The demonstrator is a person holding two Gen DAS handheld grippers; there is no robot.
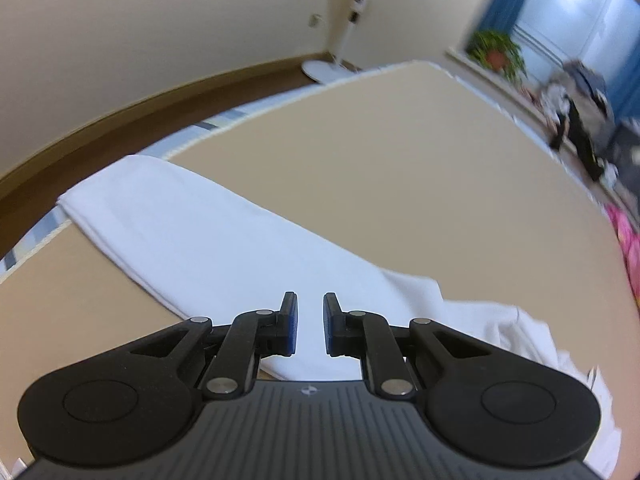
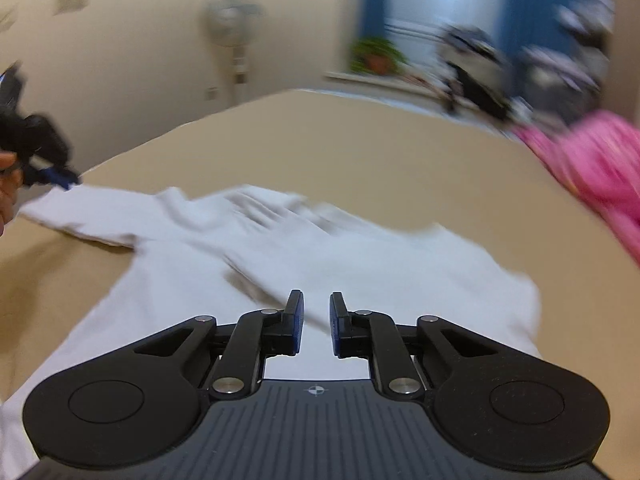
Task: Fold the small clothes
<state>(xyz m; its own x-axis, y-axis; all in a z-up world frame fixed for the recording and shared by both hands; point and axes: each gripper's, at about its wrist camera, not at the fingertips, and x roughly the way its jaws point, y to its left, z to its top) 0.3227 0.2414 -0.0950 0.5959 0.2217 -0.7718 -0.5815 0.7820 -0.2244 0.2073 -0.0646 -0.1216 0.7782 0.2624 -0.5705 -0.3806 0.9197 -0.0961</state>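
A white long-sleeved garment [image 2: 280,264] lies spread on the tan surface [image 2: 360,152], one sleeve [image 1: 192,232] stretched out straight toward the surface's far left edge. The left gripper [image 1: 310,324] hovers over the near end of that sleeve, its jaws slightly parted with nothing between the pads — the cloth lies below them. The right gripper [image 2: 316,324] hangs above the garment's body, jaws likewise a little apart and empty. A pink cloth [image 2: 592,160] lies off to the right; a standing fan [image 1: 352,16] is by the wall.
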